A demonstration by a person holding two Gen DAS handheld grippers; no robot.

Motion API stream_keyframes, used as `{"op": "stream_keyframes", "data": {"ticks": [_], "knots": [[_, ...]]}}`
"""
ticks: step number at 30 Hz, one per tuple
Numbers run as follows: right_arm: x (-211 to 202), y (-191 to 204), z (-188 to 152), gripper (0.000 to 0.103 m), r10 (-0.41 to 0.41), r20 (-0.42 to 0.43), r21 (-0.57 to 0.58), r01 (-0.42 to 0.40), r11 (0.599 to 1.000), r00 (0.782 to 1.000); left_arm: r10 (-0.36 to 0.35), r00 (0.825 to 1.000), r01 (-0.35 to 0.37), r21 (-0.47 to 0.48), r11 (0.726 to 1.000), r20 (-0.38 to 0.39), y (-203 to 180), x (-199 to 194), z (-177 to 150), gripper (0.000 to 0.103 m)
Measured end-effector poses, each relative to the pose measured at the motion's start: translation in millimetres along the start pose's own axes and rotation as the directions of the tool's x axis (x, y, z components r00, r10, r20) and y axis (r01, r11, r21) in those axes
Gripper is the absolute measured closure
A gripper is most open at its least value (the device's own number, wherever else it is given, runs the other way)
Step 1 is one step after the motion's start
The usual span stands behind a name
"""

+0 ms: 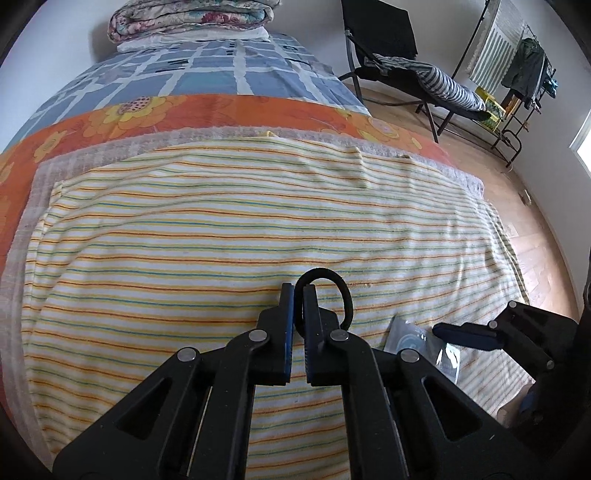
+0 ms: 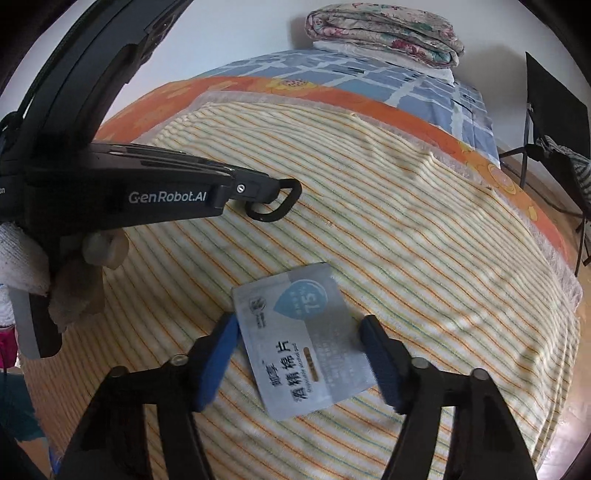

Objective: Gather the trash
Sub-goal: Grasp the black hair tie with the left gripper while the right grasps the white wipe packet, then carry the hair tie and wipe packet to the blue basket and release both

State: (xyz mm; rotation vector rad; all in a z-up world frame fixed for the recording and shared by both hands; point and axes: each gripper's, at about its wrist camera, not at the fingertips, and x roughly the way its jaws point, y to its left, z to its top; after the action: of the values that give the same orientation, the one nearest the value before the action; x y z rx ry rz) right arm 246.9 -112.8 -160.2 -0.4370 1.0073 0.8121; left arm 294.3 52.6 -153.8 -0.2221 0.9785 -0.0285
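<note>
Left gripper (image 1: 298, 291), bottom centre of the left wrist view, has its jaws pinched together on a black hair tie (image 1: 334, 291); the loop sticks out past the fingertips and curls to the right, over the striped towel (image 1: 221, 229). In the right wrist view the same gripper comes in from the left edge, its tip at mid-left with the hair tie (image 2: 275, 205) hanging from it just above the towel (image 2: 406, 229); a gloved hand (image 2: 44, 266) grips the handle at far left. Right gripper (image 2: 299, 332), bottom centre of that view, has its jaws partly spread with a grey-blue wipe sachet (image 2: 303, 343) lying flat on the towel between the blue pads (image 2: 218, 362). The left pad sits at the sachet's left edge and the right pad at its right edge; cannot tell whether either actually presses on it, and the sachet looks flat, not lifted. In the left wrist view the sachet (image 1: 410, 338) is lower right, with the right gripper's finger (image 1: 465, 334) just over it. The towel covers an orange floral sheet (image 1: 110, 122) on the bed, with a blue checked cover (image 1: 221, 70) and a folded quilt (image 1: 192, 18) at the top of frame. A black chair (image 1: 380, 40) stands upper right.
</note>
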Motion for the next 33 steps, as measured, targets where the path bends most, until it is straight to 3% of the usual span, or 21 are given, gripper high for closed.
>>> {"op": "stream_keyframes", "data": {"ticks": [7, 21, 33], "knots": [[-11.3, 9.6, -3.6, 0.051, -0.048, -0.012, -0.008, 0.048, 0.999, 0.999, 0.031, 1.0, -0.031, 0.004, 1.0, 0.001, 4.6, -18.5, -5.3, 0.101], [-91.8, 29.8, -15.3, 0.051, -0.115, 0.041, 0.018, 0.114, 0.993, 0.993, 0.09, 0.996, -0.091, 0.101, 0.991, 0.015, -5.2, -95.0, -34.0, 0.101], [-174.8, 77.2, -44.1, 0.051, -0.12, 0.107, 0.031, 0.117, 0.993, 0.987, 0.07, 0.996, -0.078, 0.14, 0.987, 0.06, -31.0, -189.2, -80.2, 0.101]]}}
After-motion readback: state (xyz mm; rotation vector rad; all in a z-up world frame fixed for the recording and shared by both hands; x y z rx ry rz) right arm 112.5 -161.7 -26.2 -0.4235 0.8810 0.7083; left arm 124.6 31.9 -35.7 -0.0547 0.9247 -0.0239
